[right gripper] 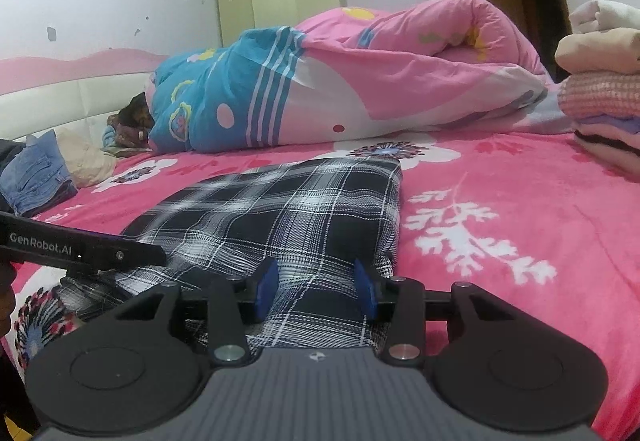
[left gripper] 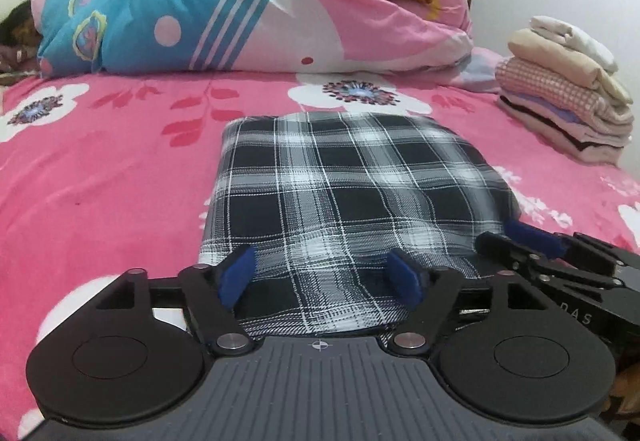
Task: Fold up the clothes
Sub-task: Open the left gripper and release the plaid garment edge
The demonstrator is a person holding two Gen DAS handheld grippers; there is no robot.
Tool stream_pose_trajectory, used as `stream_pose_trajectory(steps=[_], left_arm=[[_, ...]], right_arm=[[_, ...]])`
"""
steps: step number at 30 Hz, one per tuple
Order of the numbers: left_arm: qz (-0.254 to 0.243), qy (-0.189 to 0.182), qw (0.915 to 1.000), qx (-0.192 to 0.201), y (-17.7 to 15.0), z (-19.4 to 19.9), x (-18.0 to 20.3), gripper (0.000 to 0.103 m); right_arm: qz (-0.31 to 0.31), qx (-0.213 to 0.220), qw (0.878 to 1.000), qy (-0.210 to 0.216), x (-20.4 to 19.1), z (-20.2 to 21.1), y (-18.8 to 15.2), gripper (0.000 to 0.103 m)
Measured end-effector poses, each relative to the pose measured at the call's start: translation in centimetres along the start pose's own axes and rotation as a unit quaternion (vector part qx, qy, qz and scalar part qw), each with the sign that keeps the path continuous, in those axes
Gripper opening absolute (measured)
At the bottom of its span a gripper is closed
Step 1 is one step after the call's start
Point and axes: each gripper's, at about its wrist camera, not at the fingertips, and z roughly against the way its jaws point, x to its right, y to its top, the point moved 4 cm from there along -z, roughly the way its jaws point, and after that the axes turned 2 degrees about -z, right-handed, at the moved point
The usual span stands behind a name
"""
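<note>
The bed (left gripper: 100,169), under a pink flowered sheet, fills both views. A rolled quilt (left gripper: 240,5) lies along its far side, with pale wardrobes (right gripper: 280,1) and a scuffed wall beyond. At the right edge stands a stack (left gripper: 568,97) of folded clothes; jeans (right gripper: 36,177) and a beige garment wait at the left, near the headboard.

The plaid garment (left gripper: 344,193) lies mid-bed as a flat rectangle, its near edge just ahead of both tools. The fold looks finished or nearly so, and the step in hand seems to be letting go.

The left gripper (left gripper: 320,277) hangs over the near edge with its jaws spread wide; cloth shows between them but the pads do not press it. The right gripper (right gripper: 316,289) sits at the near right corner, jaws partly apart, cloth between them; whether the pads pinch it cannot be told.

Next, probably: either one more fold, lifting the near edge evenly at both corners, or carrying the rectangle to the stack, which calls for a grip deep enough to keep the layers together.
</note>
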Motion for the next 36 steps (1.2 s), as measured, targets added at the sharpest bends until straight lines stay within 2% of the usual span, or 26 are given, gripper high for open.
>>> stream_pose_trajectory(steps=[2,4,11,15,19,23,26,28,29,33,36], left_arm=[[-0.003,-0.002,1.0,-0.006,0.0,0.0,0.1,0.086],[-0.003,-0.002,0.9999,-0.013,-0.1,-0.2,0.2,0.103],[0.005,-0.009,0.9997,-0.02,-0.1,-0.5,-0.1,0.103],[0.007,-0.012,0.9997,-0.019,-0.2,-0.4,-0.3,0.103],[0.015,-0.015,0.9995,-0.023,-0.1,-0.5,-0.5,0.103],[0.015,-0.014,0.9995,-0.023,-0.1,-0.5,-0.5,0.103],[0.016,-0.012,0.9996,-0.022,-0.1,-0.5,-0.5,0.103],[0.018,-0.012,0.9996,-0.02,-0.1,-0.5,-0.5,0.103],[0.019,-0.012,0.9996,-0.019,-0.1,-0.4,-0.6,0.103],[0.025,-0.013,0.9996,-0.01,0.4,0.3,-0.9,0.103],[0.033,-0.019,0.9992,0.015,1.5,1.5,-1.2,0.103]], right_arm=[[-0.003,-0.001,1.0,-0.001,0.0,0.0,0.0,0.045],[-0.004,-0.001,1.0,-0.003,-0.1,0.1,0.0,0.045],[-0.002,-0.007,1.0,-0.014,-0.4,0.1,0.2,0.045],[0.002,-0.022,0.999,-0.024,-0.8,0.8,2.1,0.045],[-0.012,0.025,0.999,-0.027,-0.9,2.4,5.6,0.045],[-0.012,0.055,0.998,-0.042,-0.9,1.7,7.2,0.045],[-0.017,0.023,0.999,-0.045,-0.5,-0.8,6.0,0.045],[-0.005,-0.034,0.998,-0.053,0.0,-3.3,3.7,0.046],[-0.008,-0.044,0.998,-0.052,0.2,-3.8,3.2,0.047],[-0.03,-0.043,0.998,-0.044,0.6,-4.1,2.9,0.048],[-0.032,-0.046,0.998,-0.039,0.8,-4.2,2.8,0.051]])
